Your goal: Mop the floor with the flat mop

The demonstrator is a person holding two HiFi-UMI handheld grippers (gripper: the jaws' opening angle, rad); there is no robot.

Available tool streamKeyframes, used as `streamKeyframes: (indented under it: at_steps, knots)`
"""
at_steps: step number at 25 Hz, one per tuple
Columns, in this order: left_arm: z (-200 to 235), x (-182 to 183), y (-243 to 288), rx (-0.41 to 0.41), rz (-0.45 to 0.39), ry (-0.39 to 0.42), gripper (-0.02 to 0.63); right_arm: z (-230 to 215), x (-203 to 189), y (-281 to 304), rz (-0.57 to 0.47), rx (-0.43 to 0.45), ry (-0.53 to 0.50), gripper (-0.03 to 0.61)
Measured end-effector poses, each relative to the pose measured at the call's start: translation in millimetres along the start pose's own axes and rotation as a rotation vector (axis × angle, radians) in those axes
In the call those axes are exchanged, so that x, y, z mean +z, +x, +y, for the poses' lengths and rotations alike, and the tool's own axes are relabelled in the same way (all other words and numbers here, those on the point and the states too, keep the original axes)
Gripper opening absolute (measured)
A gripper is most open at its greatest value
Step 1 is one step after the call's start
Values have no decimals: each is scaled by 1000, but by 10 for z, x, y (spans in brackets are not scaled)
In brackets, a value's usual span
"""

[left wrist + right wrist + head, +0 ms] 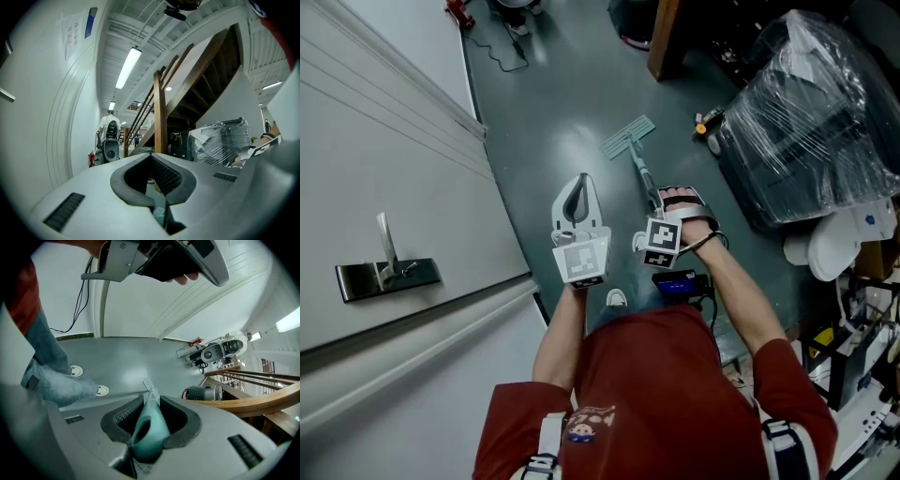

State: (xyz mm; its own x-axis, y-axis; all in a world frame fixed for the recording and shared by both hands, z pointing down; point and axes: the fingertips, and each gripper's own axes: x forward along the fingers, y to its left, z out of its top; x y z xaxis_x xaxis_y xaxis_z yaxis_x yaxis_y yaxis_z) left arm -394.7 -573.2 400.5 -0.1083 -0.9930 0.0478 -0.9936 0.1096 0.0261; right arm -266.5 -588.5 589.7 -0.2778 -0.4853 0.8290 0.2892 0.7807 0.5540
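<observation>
The flat mop lies on the grey-green floor ahead of me, its pale head (628, 137) flat on the floor and its thin handle (643, 176) running back to my right hand. My right gripper (657, 200) is shut on the handle's teal grip. In the right gripper view that teal grip (149, 426) fills the jaws of the right gripper (150, 399), and the mop head (150, 384) shows small beyond it. My left gripper (582, 180) is held to the left of the handle, apart from it, pointing forward. The left gripper (151, 157) is shut with nothing in its jaws.
A white door with a metal lever (389, 270) runs along the left. A plastic-wrapped bulk (811, 122) and a white round object (832, 248) crowd the right. A wooden post (664, 37) stands ahead. A black cable (502, 56) lies far ahead. A person (110, 127) stands far off.
</observation>
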Motion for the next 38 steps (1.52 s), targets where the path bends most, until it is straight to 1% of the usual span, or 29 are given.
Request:
streamKeyframes:
  at_steps: [2,7,10,13,14,18,22,29,38]
  knots:
    - [-56,169,21,-18,-32,30,15,22,-7,7,-1,0,-16,118]
    - [-184,199,-32,-37,-62,65,15,96,-63,-15,2,2,-24,118]
    - [-240,315,-94,-46,-73,77,15,159,-91,-31,12,-1,-25,118]
    - [-212,149,-257,-48,-97,56,15,249,-38,-77,5,0,-15,118]
    - [-203,198,-303,-49,-100,61,15,286,-22,-99,11,0,-12,118]
    - [-177,592,-494,-46,-97,72,15,456,75,-211,16,2,1,118]
    - [-175,672,-769,-56,-100,76,15,685,127,-345,46,4,10,118]
    - [-191,575,-1296,-87,-111,78,15,1104,258,-615,62,0,42,118]
    - [-308,-56,-1907,-101,-108,10,15,1544,267,-978,84,18,53,118]
